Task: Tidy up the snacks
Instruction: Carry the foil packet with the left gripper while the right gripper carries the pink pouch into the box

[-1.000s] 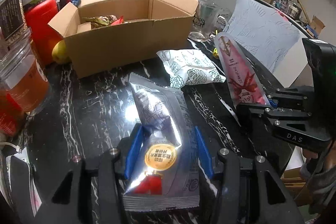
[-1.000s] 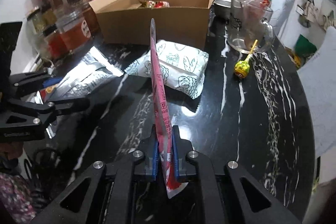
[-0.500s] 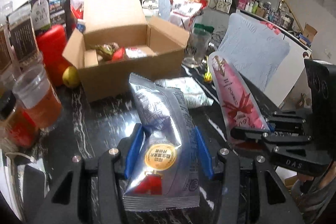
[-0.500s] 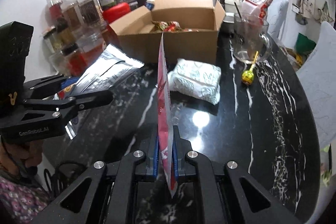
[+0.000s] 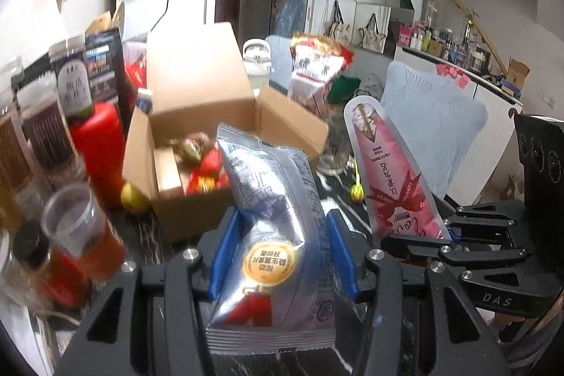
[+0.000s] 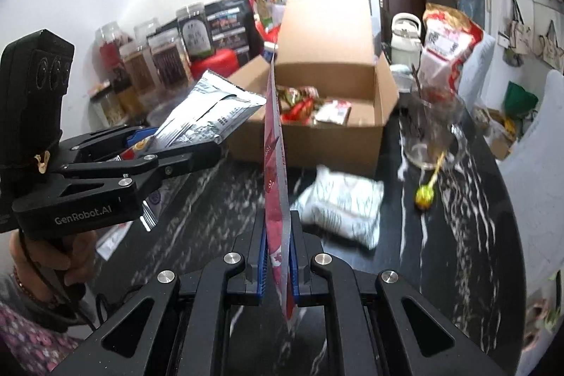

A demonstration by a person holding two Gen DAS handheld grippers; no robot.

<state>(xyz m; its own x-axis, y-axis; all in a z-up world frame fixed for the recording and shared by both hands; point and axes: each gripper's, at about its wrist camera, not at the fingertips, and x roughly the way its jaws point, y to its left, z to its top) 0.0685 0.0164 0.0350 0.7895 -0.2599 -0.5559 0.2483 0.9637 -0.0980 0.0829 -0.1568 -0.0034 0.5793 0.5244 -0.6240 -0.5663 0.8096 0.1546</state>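
My left gripper is shut on a silver snack bag, held up off the black marble table. The same silver snack bag shows in the right wrist view, in the left gripper. My right gripper is shut on a thin pink packet that stands edge-on. That pink packet rises from the right gripper in the left wrist view. Ahead stands an open cardboard box holding several wrapped snacks. A white patterned snack bag lies on the table.
A glass mug and a yellow lollipop are to the right of the box. Jars, a red container and a plastic cup crowd the left side. A red-and-white bag stands behind the mug.
Both grippers have risen off the table with their packets. The silver bag, flat on the table before, now hangs lifted. The box looks lower and nearer in both views.
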